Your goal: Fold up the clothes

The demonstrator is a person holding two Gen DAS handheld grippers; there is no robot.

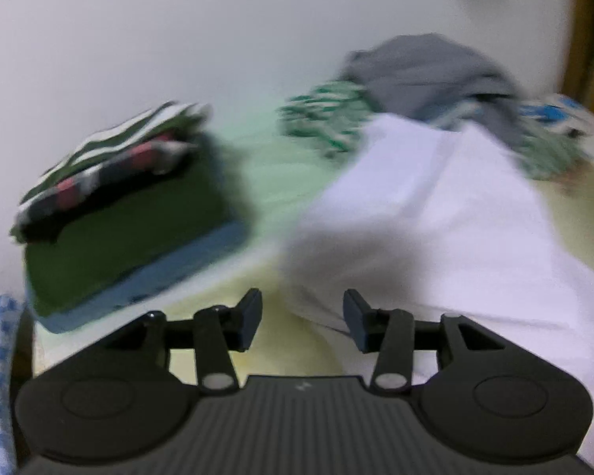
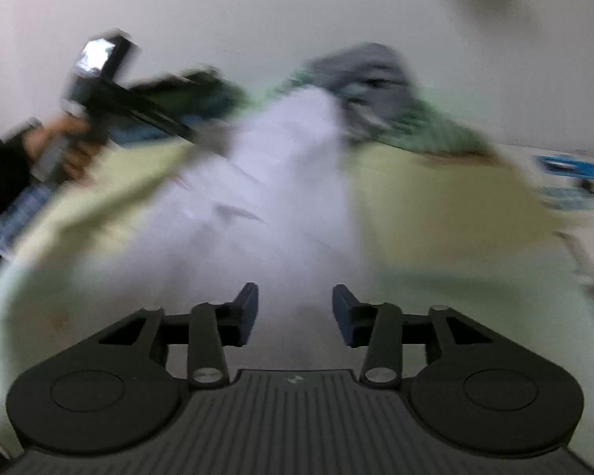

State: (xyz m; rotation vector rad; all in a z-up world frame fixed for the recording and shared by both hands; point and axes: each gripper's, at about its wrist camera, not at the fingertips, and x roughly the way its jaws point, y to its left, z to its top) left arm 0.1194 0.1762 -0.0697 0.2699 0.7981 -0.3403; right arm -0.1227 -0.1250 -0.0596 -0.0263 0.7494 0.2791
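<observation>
Left wrist view: left gripper (image 1: 303, 318) jaws apart, empty.
White garment (image 1: 435, 221): ahead, right of its fingers, on the bed.
Right gripper (image 2: 295, 310): jaws apart, empty; garment directly ahead.

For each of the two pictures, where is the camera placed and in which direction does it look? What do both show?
Left wrist view: sits on the left gripper, looks forward and down over the bed at the folded stack and white garment; only its own open fingers show.
Right wrist view: sits on the right gripper, looks along the white garment; the person's left hand shows.
Shared: white garment, grey garment, wall.
</observation>
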